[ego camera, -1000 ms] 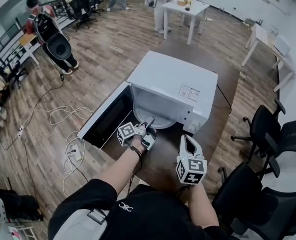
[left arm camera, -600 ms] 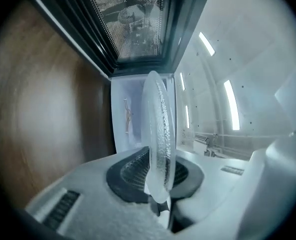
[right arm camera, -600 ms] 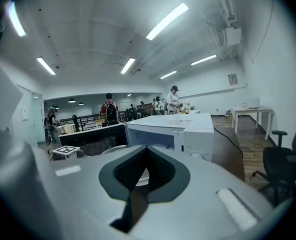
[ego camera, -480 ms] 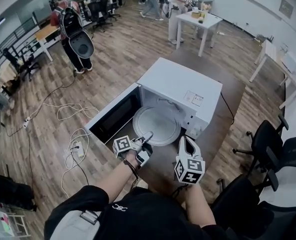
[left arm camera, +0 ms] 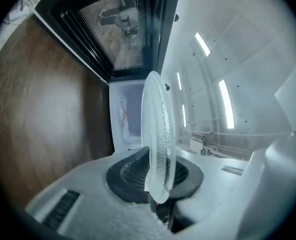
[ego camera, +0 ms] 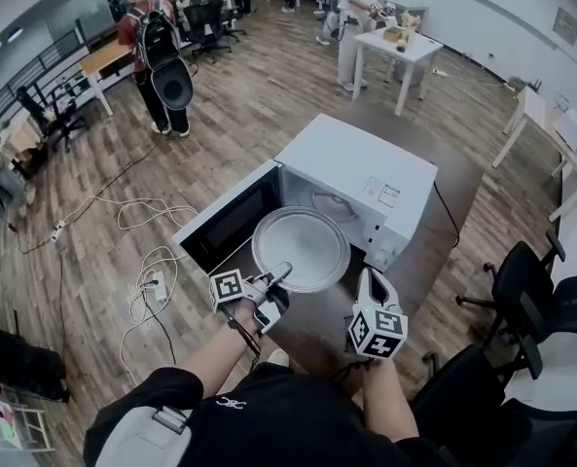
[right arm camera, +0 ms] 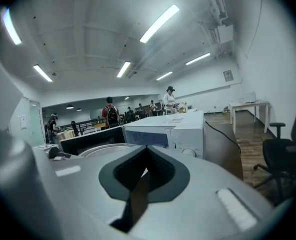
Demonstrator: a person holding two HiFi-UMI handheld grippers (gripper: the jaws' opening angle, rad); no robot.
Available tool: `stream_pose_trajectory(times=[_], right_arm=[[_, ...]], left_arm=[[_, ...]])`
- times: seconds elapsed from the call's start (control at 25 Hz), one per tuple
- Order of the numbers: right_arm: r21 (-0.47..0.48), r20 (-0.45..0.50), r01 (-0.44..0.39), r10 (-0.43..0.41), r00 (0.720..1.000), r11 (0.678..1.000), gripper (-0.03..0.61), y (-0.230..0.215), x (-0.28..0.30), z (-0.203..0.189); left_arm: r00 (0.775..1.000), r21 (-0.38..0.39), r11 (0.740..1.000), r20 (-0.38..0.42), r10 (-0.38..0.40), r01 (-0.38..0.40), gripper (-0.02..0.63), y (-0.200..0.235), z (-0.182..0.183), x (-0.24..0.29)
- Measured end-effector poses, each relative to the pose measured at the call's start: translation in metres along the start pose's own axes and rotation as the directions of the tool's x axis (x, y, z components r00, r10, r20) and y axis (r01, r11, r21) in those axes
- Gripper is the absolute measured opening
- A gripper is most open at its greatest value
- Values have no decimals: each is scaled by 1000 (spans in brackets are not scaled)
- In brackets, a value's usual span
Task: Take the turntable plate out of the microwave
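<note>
The round glass turntable plate [ego camera: 301, 249] hangs level in front of the open white microwave [ego camera: 361, 168], over the dark table, clear of the cavity. My left gripper [ego camera: 280, 272] is shut on the plate's near rim. In the left gripper view the plate [left arm camera: 158, 134] shows edge-on, pinched between the dark pads of that gripper [left arm camera: 160, 184], with the microwave door [left arm camera: 123, 29] behind it. My right gripper [ego camera: 369, 282] hovers near the microwave's front right corner, jaws shut with nothing in them. The right gripper view has the right gripper [right arm camera: 142, 180], the plate [right arm camera: 100, 150] at left and the microwave [right arm camera: 167, 131] ahead.
The microwave door [ego camera: 225, 224] swings open to the left. A black cord [ego camera: 446, 207] runs from the microwave across the brown table [ego camera: 434, 251]. Black office chairs [ego camera: 522, 290] stand at the right. Cables [ego camera: 147, 285] lie on the floor at left. People stand far back.
The left gripper has drawn the plate out of the microwave cavity toward me and a little upward. The right gripper has stayed about where it was.
</note>
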State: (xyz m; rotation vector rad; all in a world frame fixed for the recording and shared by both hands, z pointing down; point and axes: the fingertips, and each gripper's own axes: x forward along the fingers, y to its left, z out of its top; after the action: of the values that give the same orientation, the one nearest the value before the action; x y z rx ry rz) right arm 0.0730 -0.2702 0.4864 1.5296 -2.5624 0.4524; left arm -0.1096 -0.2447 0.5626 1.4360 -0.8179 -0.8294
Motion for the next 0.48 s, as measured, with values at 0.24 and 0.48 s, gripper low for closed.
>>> stream_pose_trajectory(times=[0.24, 0.48], right_arm=[[10, -7, 11, -11, 1000, 1000, 6, -4, 2, -4], [3, -14, 22, -22, 1000, 1000, 6, -6, 1, -7]], left_arm=[[999, 10, 999, 7, -47, 47, 35, -18, -1, 1], [998, 14, 998, -21, -59, 60, 35, -23, -8, 7]])
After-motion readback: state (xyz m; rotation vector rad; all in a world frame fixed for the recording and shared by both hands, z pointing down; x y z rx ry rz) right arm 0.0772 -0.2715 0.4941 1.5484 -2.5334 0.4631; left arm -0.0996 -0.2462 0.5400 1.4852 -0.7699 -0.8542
